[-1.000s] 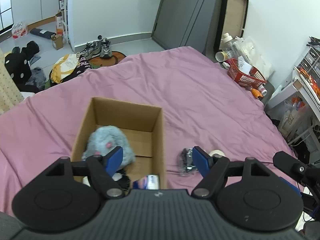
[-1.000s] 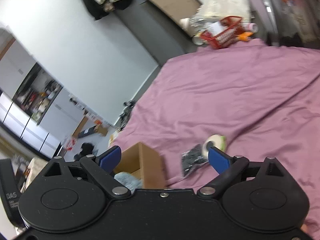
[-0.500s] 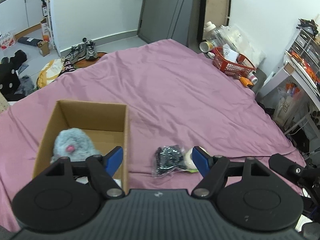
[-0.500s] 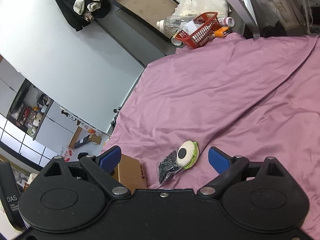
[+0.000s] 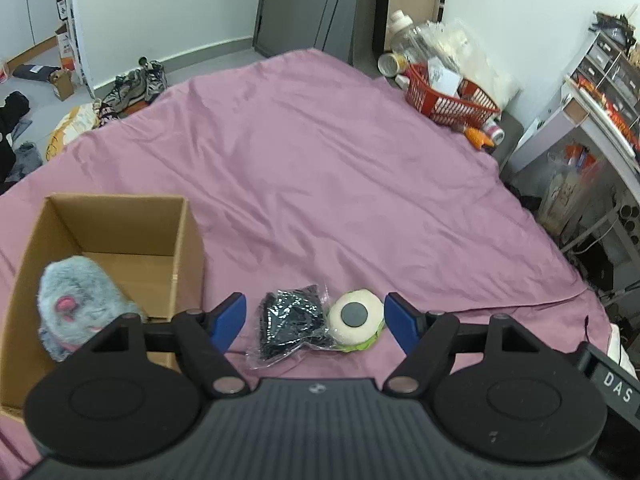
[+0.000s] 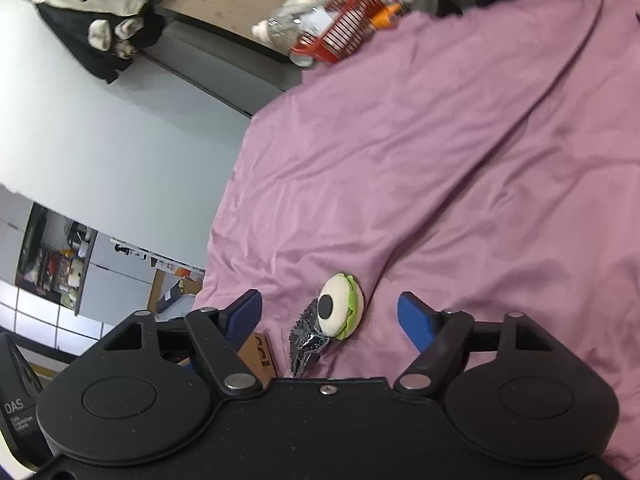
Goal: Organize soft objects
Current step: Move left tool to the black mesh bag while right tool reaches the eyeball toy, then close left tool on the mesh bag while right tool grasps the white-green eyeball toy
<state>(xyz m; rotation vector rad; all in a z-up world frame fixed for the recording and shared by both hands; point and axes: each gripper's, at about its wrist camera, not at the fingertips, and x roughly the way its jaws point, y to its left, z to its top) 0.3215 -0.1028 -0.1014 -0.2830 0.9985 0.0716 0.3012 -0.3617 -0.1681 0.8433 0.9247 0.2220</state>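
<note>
**Two soft items left on the bed, both grippers empty**

Your left gripper (image 5: 313,318) is spread wide with nothing held, and lines up over the two items near the bed's near edge. Your right gripper (image 6: 329,314) is wide apart too, empty, aimed at the same pair. The round plush eye toy (image 5: 356,322) sits on the pink bedsheet (image 5: 340,168), touching the black item in a clear bag (image 5: 290,322) on its left. The cardboard box (image 5: 120,216) is just left of them, near the bed's left edge, with the grey fluffy toy (image 5: 78,296) already inside.

Likely next step: grab one item and drop it in the box. Pick one gripper only; both aiming at the same spot risks a clash. For the plush, centre the fingers around its round body and come down low so it doesn't squirt out. For the bag, pinch the bulk, not loose film, which looks slippery.
</note>
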